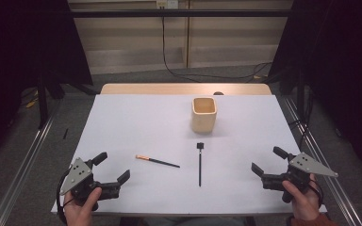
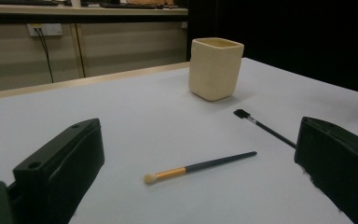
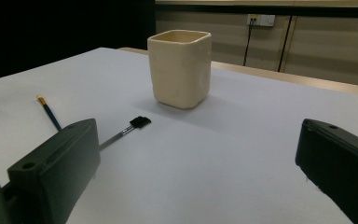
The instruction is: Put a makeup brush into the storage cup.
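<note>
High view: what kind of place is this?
Likely a lab recording station: a white-topped table framed by metal rails, black curtains at the sides, cables trailing to a wall socket.

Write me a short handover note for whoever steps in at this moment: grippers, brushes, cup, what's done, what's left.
Left gripper: open, holds nothing, at the near left of the white table.
Right gripper: open, holds nothing, at the near right.
Orange-banded brush: flat on the table, tip to the left, nearest the left gripper.
Black flat-headed brush: flat on the table, head pointing toward the cup.
Cream square cup: upright, beyond both brushes; what shows of its inside looks empty.
Done: nothing yet; neither brush is touched.
Left: probably pick up each brush and stand it in the cup.
</note>
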Demonstrator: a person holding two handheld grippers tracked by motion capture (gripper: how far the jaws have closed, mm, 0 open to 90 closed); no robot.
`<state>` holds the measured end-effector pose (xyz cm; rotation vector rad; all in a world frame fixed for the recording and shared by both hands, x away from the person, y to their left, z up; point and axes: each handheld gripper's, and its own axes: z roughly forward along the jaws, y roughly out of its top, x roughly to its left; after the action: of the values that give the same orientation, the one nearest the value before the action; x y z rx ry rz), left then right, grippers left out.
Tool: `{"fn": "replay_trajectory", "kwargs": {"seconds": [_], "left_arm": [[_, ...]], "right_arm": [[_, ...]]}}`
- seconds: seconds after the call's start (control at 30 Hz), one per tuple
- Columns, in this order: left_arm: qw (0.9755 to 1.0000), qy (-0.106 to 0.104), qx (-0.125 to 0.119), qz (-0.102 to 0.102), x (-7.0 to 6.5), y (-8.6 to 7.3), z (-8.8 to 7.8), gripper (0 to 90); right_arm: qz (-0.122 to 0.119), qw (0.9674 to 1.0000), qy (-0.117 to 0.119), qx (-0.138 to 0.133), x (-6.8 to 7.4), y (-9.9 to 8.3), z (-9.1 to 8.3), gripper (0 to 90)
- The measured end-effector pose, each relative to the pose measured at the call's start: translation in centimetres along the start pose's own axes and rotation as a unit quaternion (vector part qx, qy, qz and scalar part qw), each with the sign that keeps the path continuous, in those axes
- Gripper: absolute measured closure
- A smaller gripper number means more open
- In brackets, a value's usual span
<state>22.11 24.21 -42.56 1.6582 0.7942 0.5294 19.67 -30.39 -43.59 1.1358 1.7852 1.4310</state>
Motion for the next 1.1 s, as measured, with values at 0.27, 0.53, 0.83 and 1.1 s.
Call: {"fn": "replay_trajectory", "kwargs": {"seconds": [0.27, 0.53, 0.83, 1.1], "left_arm": [[1.0, 0.002, -0.001, 0.003, -0.2, -0.2, -0.6, 1.4], [1.0, -0.009, -0.004, -0.003, -0.3, -0.1, -1.3, 2.0], [0.9997, -0.012, -0.016, 0.016, -1.0, 0.8, -1.6, 1.6], [0.9987, -0.042, -0.007, 0.026, -1.1, 2.2, -0.6, 1.6]], "right_arm": [[0.012, 0.9999, 0.005, -0.001, -0.2, 0.1, 0.3, 0.0], [0.008, 0.9998, 0.017, -0.007, 0.1, 0.2, 0.4, 0.0], [0.002, 0.9996, 0.025, -0.013, 0.4, 0.3, 0.3, 0.0], [0.013, 0.9995, 0.024, -0.013, 0.2, 0.2, 0.3, 0.0]]}}
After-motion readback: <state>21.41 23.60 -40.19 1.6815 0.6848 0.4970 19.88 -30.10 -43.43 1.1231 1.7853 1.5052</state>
